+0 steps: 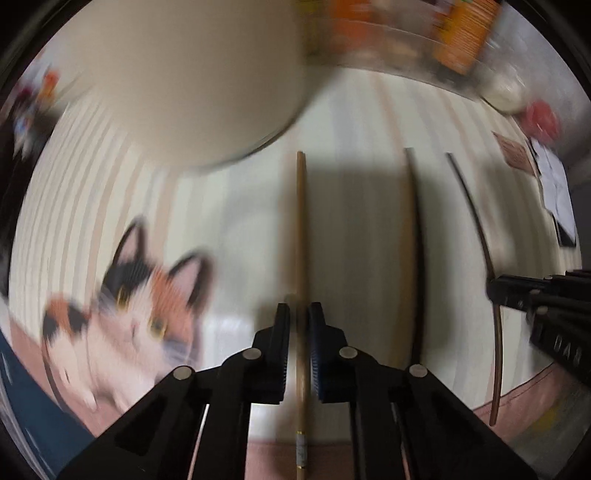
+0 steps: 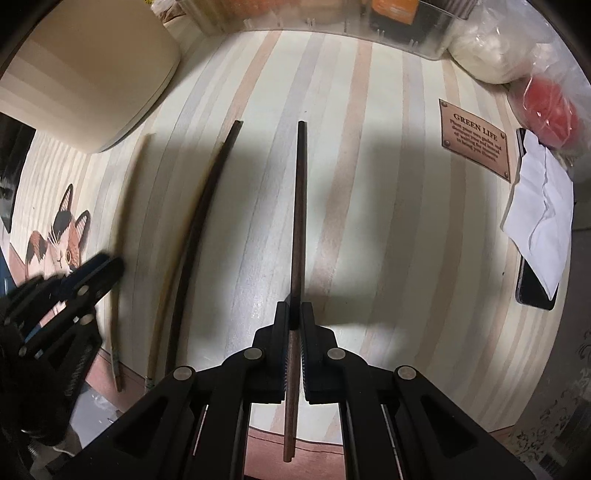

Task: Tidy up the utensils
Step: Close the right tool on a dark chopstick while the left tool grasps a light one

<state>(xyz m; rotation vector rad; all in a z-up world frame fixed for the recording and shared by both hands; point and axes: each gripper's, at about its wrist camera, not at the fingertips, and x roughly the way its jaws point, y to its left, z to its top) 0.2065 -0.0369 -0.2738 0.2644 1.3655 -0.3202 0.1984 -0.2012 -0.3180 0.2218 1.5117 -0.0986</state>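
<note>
Several chopsticks lie on a striped placemat (image 2: pixel 388 206). My left gripper (image 1: pixel 299 314) straddles a light wooden chopstick (image 1: pixel 301 229); a narrow gap shows on each side of the stick, so the grip is unclear. My right gripper (image 2: pixel 295 310) is shut on a dark brown chopstick (image 2: pixel 300 206), which runs straight ahead between its fingers. That chopstick and the right gripper show at the right of the left wrist view (image 1: pixel 476 218). A pair, one dark (image 2: pixel 199 210) and one light (image 2: pixel 159 332), lies between the two grippers. The left gripper shows blurred at the left of the right wrist view (image 2: pixel 92 273).
A cream container (image 2: pixel 92 74) stands at the far left of the mat. A clear rack (image 2: pixel 369 33) with packets runs along the back. A white bag (image 2: pixel 484 55), a red bagged item (image 2: pixel 546 107), a paper napkin (image 2: pixel 543 214) on a phone, and a cat print (image 2: pixel 59 247) are around.
</note>
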